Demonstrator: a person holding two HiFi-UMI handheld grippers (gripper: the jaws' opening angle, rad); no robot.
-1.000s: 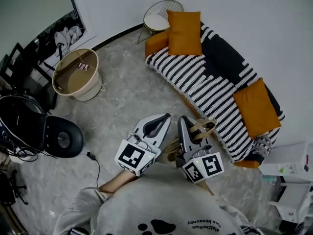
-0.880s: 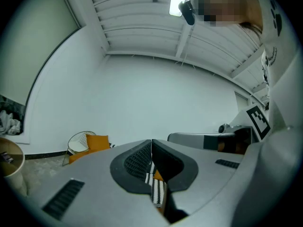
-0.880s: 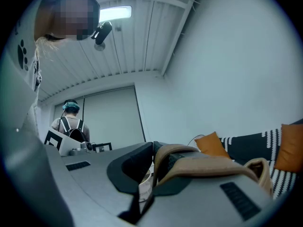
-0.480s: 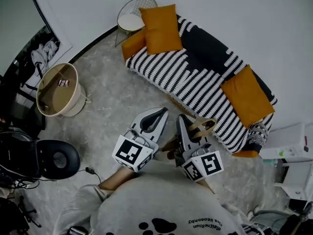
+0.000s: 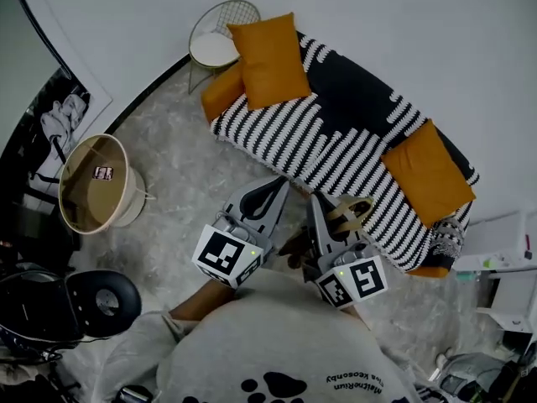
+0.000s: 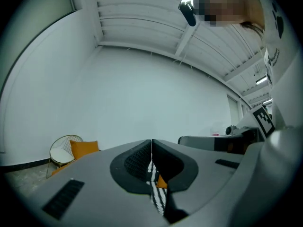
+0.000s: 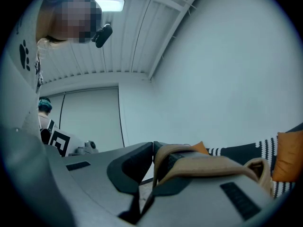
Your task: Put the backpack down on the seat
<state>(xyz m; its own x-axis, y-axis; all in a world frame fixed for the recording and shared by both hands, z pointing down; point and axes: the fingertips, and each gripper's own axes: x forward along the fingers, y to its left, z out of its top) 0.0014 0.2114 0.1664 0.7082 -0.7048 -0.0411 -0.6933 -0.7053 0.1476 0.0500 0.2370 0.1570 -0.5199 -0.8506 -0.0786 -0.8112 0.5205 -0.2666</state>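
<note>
Right gripper view shows my right gripper [image 7: 153, 144] pressed together on the tan strap [image 7: 213, 162], which loops over one jaw. The backpack hangs below, out of sight. My left gripper [image 6: 151, 142] is closed on nothing. The sofa [image 5: 285, 133] lies at one o'clock. I judge the strap soft and the load swinging, so the loop is the right hold

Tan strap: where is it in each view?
Head view: lower centre, the tan strap loops at the right gripper.
Left gripper view: not in it.
Right gripper view: centre-right, draped over one jaw and pinched at the tips.
Shared landmark: the striped sofa, visible in all three views.
</note>
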